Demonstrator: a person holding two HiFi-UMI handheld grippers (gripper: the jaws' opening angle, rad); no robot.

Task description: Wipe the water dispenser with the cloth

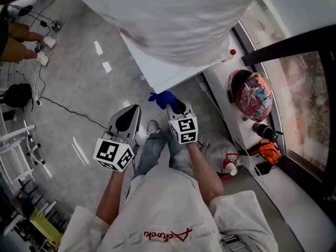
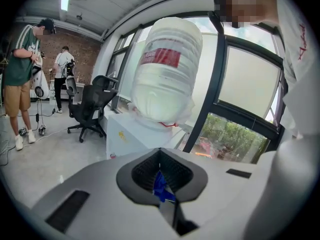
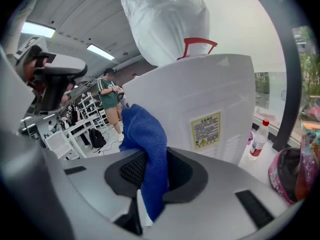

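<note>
The white water dispenser (image 1: 157, 70) stands just ahead of me, with a big clear bottle (image 1: 173, 14) upside down on top. The left gripper view shows its cabinet (image 2: 127, 134) under the bottle (image 2: 167, 69). In the right gripper view its side wall with a yellow label (image 3: 210, 114) fills the middle. A blue cloth (image 1: 160, 98) hangs bunched from my right gripper (image 1: 176, 107), which is shut on it (image 3: 150, 154), close to the dispenser's lower front corner. My left gripper (image 1: 131, 112) is beside it on the left, jaws shut. A small blue scrap (image 2: 161, 186) shows between its pads.
A white window ledge (image 1: 220, 83) runs along the right with a colourful helmet (image 1: 253, 96), an orange tool (image 1: 269, 152) and a red-capped bottle (image 3: 258, 139). Cables (image 1: 63, 106) trail over the floor on the left. A black office chair (image 2: 90, 109) and people (image 2: 20, 79) stand farther off.
</note>
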